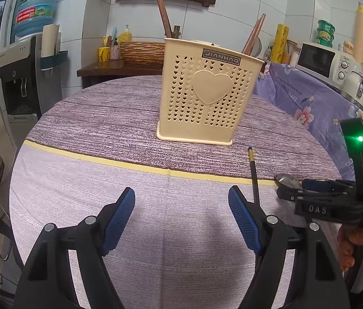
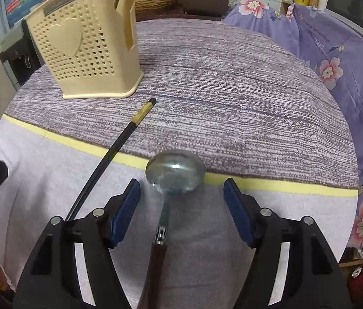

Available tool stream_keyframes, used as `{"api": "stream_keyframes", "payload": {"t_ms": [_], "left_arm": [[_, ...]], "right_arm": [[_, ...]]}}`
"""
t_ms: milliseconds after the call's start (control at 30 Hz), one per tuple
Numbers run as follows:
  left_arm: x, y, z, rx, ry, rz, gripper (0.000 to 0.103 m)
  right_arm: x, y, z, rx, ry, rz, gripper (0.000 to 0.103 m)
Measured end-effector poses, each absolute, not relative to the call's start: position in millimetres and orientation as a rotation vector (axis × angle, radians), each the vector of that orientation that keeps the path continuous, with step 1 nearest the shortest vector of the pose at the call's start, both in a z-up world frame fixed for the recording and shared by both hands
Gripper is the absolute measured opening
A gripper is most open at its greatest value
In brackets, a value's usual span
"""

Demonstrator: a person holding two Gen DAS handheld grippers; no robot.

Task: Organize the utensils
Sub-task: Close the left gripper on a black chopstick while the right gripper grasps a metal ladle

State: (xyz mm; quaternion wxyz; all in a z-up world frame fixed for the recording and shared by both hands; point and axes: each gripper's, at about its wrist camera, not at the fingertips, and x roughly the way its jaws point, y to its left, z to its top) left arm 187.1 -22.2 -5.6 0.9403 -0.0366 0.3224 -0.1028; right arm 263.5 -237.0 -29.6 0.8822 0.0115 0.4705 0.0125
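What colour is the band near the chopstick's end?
Gold, on the black chopstick; clearest in the right wrist view.

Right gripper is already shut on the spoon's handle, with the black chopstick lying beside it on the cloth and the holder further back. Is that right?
Not quite. The right gripper is open, not shut: in the right wrist view the spoon lies on the cloth between its spread fingers, untouched. The black chopstick does lie beside it, and the holder stands further back.

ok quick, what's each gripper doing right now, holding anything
Left gripper: open, holding nothing, over bare tablecloth.
Right gripper: open, holding nothing; the spoon lies on the table between its fingers.
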Motion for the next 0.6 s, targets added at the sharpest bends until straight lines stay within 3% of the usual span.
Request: {"api": "stream_keyframes", "payload": {"t_ms": [67, 233, 433, 600], "left_arm": [[188.8, -23.8, -6.4, -0.064, 0.663, -0.212, 0.074], [194.8, -33.6, -6.2, -0.031, 0.676, -0.233, 0.074], [209.0, -50.7, -9.7, -0.008, 0.767, -0.341, 0.074], [219.5, -74.0, -10.2, 0.0, 0.836, -0.461, 0.063]], "right_arm": [[269.2, -236.3, -28.6, 0.017, 1.0, 0.026, 0.066], [276.2, -231.7, -25.1, 0.005, 1.022, 0.044, 0.048], [274.0, -244.3, -22.5, 0.083, 1.006, 0.09, 0.048], [258.9, -263.9, -5.8, 0.124, 0.883, 0.05, 0.048]]}}
